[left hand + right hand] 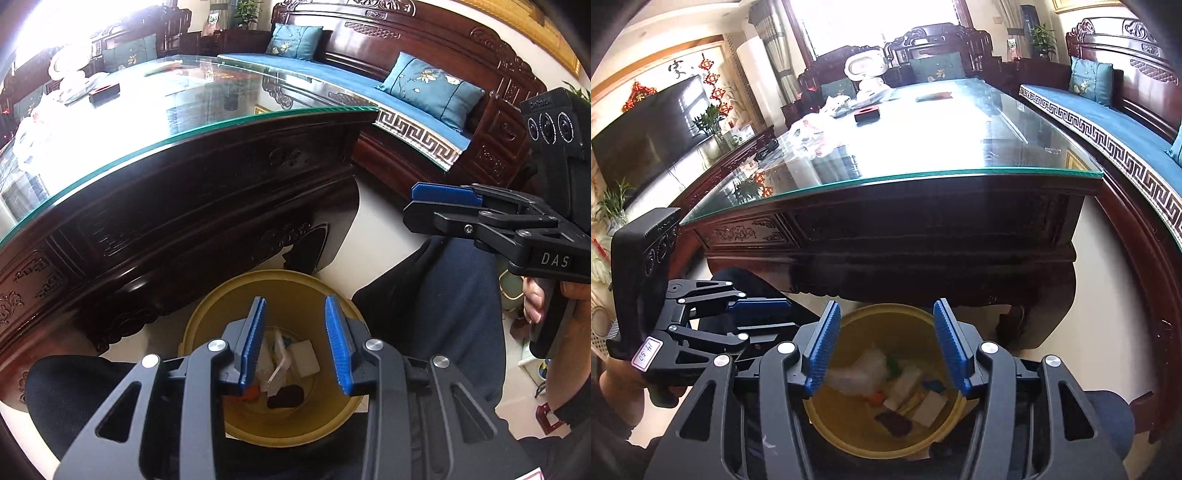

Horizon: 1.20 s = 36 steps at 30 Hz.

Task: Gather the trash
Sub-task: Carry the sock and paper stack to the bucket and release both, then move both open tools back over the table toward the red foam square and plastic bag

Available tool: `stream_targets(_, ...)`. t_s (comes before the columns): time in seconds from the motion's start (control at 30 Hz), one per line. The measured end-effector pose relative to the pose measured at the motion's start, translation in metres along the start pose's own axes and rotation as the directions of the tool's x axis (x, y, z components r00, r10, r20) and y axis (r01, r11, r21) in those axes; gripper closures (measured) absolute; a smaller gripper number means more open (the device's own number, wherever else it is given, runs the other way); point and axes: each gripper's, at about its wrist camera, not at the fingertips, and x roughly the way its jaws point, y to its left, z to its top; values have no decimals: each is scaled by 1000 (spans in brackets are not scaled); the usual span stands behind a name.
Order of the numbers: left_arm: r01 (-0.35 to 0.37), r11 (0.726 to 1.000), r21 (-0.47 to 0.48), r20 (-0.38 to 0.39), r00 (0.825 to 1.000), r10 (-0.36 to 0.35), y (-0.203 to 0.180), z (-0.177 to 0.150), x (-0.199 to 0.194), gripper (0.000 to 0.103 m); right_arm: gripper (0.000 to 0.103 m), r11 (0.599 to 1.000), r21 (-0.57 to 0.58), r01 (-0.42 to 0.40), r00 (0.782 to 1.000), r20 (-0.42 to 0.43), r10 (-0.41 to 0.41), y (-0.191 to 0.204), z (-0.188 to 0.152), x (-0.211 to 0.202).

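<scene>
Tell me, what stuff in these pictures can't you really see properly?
- Yellow bin: left wrist view, the left gripper covers its near rim.
- Trash in the bin: right wrist view, pieces are blurred, so only paper-like scraps can be told.
- White things on the glass table: both views, window glare washes them out.
- Right gripper: open, holding nothing.

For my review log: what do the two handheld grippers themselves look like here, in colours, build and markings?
Both are black linkage frames with silver pivot bolts and ribbed blue finger pads. The right gripper carries white "DAS" lettering and a three-lens black block. The left gripper bears a handwritten white label reading about "14 50". No cables show.
</scene>
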Motion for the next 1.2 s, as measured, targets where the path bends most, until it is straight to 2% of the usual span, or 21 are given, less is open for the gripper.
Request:
stream_targets(0.33, -17, 999, -34, 16, 1000, 17, 13, 3, -4, 68, 51, 999, -23, -23, 1000, -16, 23, 6, 5, 9)
stream_targets(0.43, -24, 998, -62, 29, 999, 26, 25, 8, -7, 66, 51, 999, -26, -33, 999, -25, 33, 10, 10, 16)
stream_targets(0.5, -33, 997, -72, 44, 998, 36, 31, 13, -11, 60, 51, 999, -29, -40, 999, -27, 40, 12, 14, 20)
stream_targets(0.7, -83, 990, -112, 112, 989, 96, 60, 34, -31, 52, 47, 996, -65, -62, 998, -16, 62, 26, 42, 31)
stream_targets(0.9, -163, 971, -174, 187, 963, 195, 104, 66, -57, 35, 40, 990, -127, -63, 998, 23, 66, 47, 89, 45)
stream_targets(1.07, -257, 940, -222, 228, 924, 307, 142, 98, -74, 14, 20, 985, -162, -63, 995, 66, 74, 62, 135, 62)
stream_targets(1.13, -274, 930, -246, 229, 916, 330, 159, 110, -76, 14, 15, 984, -168, -62, 994, 80, 76, 66, 154, 72)
stream_targets(1.2, -277, 924, -263, 231, 912, 339, 175, 120, -78, 9, 14, 983, -171, -60, 994, 83, 75, 68, 172, 86)
